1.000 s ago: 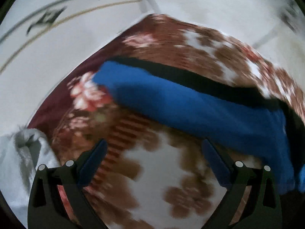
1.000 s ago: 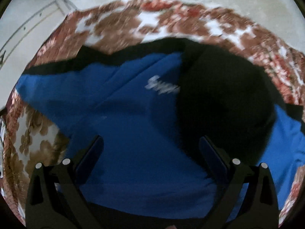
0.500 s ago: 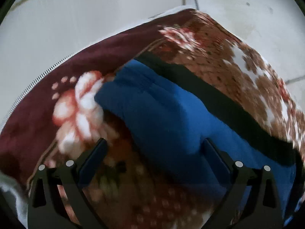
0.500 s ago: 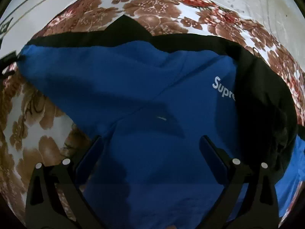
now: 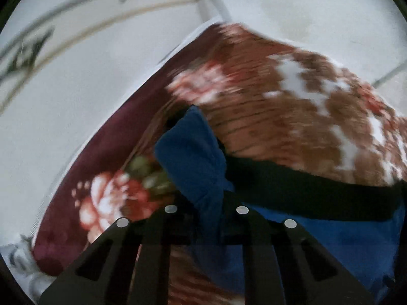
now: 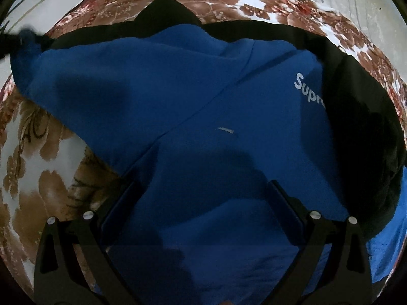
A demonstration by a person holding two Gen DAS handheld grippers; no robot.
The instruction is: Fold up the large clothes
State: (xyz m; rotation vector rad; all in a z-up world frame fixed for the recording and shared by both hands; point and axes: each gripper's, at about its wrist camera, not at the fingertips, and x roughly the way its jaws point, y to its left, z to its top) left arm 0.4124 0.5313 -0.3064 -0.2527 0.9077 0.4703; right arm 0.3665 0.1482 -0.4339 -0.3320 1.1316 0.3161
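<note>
A blue and black hooded sweatshirt (image 6: 198,106) with white lettering lies spread on a floral blanket (image 6: 38,183). My left gripper (image 5: 206,213) is shut on the blue sleeve end (image 5: 193,157), which bunches up between the fingers; a black band of the garment (image 5: 305,183) runs to the right. In the right wrist view the held sleeve tip (image 6: 25,43) shows at far left. My right gripper (image 6: 201,203) is open and hovers over the blue body of the sweatshirt. The black hood (image 6: 366,127) lies at the right.
The brown, white and maroon floral blanket (image 5: 292,106) lies on a pale tiled floor (image 5: 76,81). A white cloth (image 5: 20,259) sits at the blanket's lower left edge.
My left gripper has closed on the sleeve end, which was lying flat between its open fingers before. The right gripper has stayed open above the sweatshirt's body.
</note>
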